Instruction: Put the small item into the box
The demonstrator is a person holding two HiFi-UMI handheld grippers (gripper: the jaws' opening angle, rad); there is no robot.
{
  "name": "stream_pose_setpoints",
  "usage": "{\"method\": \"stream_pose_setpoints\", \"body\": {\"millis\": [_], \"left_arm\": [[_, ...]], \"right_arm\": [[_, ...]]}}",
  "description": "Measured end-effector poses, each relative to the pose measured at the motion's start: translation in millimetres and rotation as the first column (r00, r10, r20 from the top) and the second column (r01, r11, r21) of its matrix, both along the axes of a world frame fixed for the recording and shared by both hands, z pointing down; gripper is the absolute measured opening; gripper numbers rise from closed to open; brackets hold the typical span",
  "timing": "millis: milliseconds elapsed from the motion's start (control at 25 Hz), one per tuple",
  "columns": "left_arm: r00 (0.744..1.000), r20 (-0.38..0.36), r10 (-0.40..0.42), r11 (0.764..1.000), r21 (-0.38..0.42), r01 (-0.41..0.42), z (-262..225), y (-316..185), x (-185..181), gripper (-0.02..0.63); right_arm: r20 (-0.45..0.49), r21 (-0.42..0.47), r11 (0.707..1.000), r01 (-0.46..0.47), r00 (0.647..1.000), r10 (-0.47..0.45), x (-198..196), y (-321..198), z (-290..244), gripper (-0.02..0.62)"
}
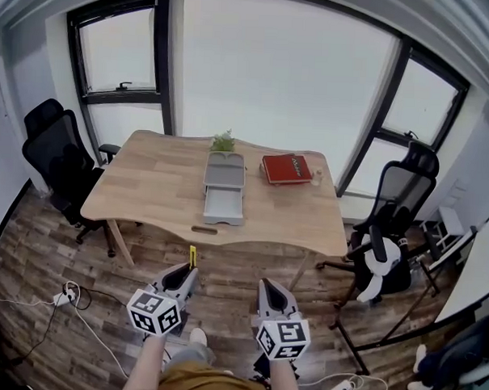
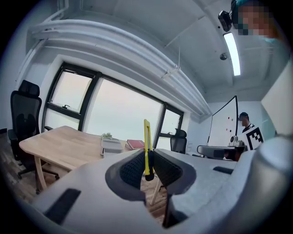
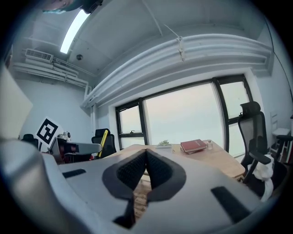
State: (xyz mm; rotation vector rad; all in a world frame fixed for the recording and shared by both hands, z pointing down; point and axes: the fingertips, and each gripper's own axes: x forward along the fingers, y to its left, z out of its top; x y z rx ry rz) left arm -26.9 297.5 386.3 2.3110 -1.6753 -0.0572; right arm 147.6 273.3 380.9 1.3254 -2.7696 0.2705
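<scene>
In the head view, the left gripper [image 1: 190,272] and right gripper [image 1: 268,285] hang side by side above the wood-plank floor [image 1: 81,240], short of the wooden table [image 1: 148,178]. A yellow utility knife [image 1: 192,257] sticks out of the left gripper's tips. On the table a grey box [image 1: 225,171] stands with its drawer [image 1: 224,207] pulled open toward the person. A small plant [image 1: 223,141] is behind it, a red book [image 1: 287,168] to its right, and a small dark object [image 1: 204,230] near the front edge.

In the left gripper view, the left gripper [image 2: 147,168] has its jaws clamped on the knife [image 2: 146,139], which stands upright between the ribbed pads. The box [image 2: 111,145] lies well beyond.

In the right gripper view, the right gripper [image 3: 146,157] has its pads pressed together with nothing between them
</scene>
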Motion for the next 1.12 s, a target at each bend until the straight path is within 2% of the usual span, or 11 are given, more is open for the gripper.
{"method": "stream_pose_setpoints", "body": {"millis": [280,520,680,840,1000,1120], "left_arm": [[1.0,-0.028,-0.001,1.0,-0.013,0.001,18.7,-58.4,-16.3,0.058],[0.999,-0.043,0.004,0.999,-0.042,-0.006,30.8,-163.4,-55.8,0.058],[0.997,-0.076,0.02,0.999,-0.025,-0.022,25.3,-231.3,-83.2,0.058],[0.995,-0.088,0.052,0.996,-0.062,-0.058,35.2,-292.0,-102.2,0.058],[0.993,-0.083,0.088,0.993,-0.072,-0.094,43.4,-321.8,-104.3,0.058],[0.993,-0.092,0.079,0.992,-0.087,-0.087,51.1,-329.6,-110.6,0.058]], "right_arm": [[0.0,-0.026,0.999,-0.023,1.0,0.023,-10.6,-61.4,17.7,0.003],[-0.039,-0.053,0.998,-0.04,0.999,0.038,-47.0,-159.8,30.4,0.003],[-0.056,-0.077,0.995,-0.059,0.997,0.055,-70.9,-223.3,30.8,0.003],[-0.086,-0.084,0.994,-0.077,0.994,0.07,-93.3,-276.5,34.4,0.003],[-0.092,-0.11,0.988,-0.108,0.991,0.098,-97.8,-305.1,45.1,0.003],[-0.121,-0.119,0.989,-0.088,0.99,0.074,-109.3,-311.2,52.3,0.003]]}}
